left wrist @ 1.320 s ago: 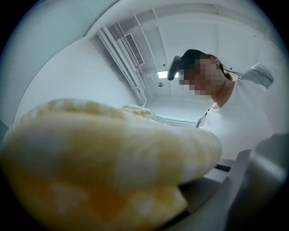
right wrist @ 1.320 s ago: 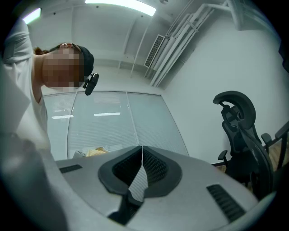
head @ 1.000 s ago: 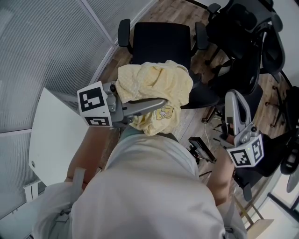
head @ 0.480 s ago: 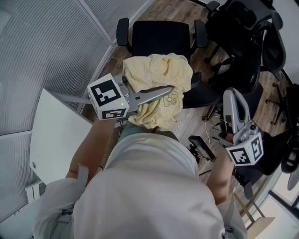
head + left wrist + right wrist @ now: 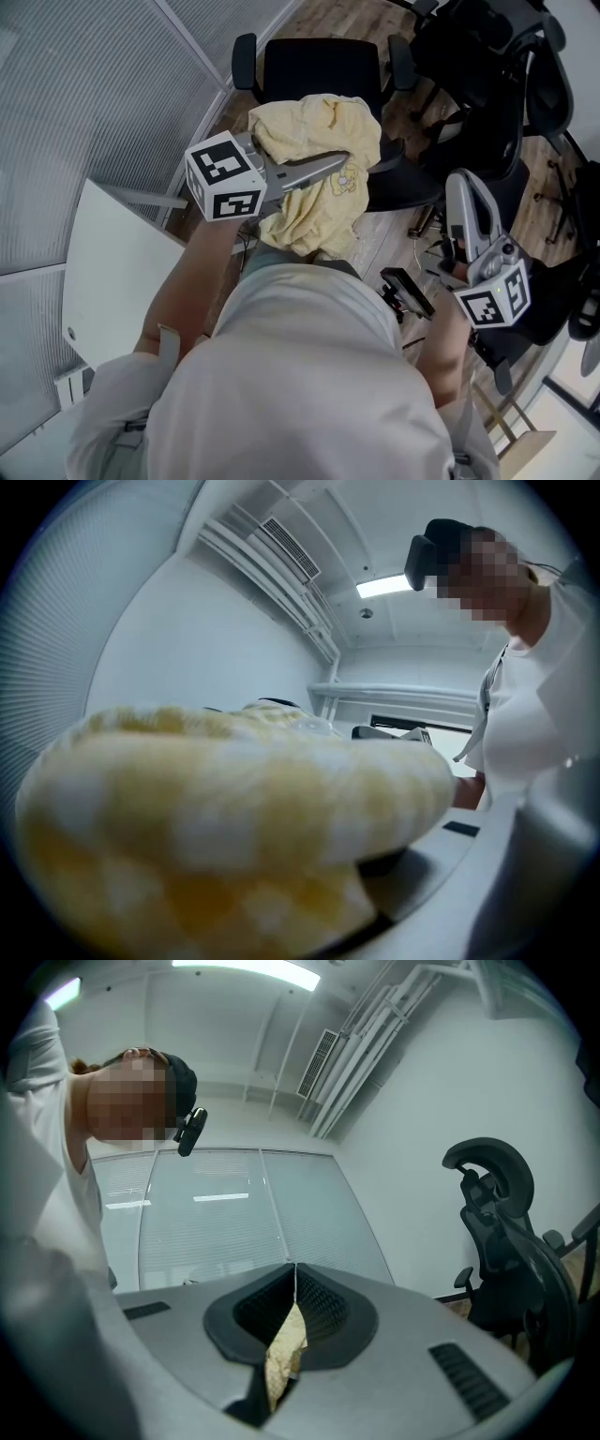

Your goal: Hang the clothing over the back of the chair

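Yellow clothing point(image 5: 314, 127), seemingly clamped, drapes over left claw point(image 5: 339, 162).

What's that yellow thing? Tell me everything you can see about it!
It is soft clothing, pale yellow with faint white checks and a little cartoon picture printed on it. It is scrunched into a bundle, not spread out. The left claw grips it up in the air, with folds hanging down on both sides. It is just in front of a black chair, not hung on it yet.
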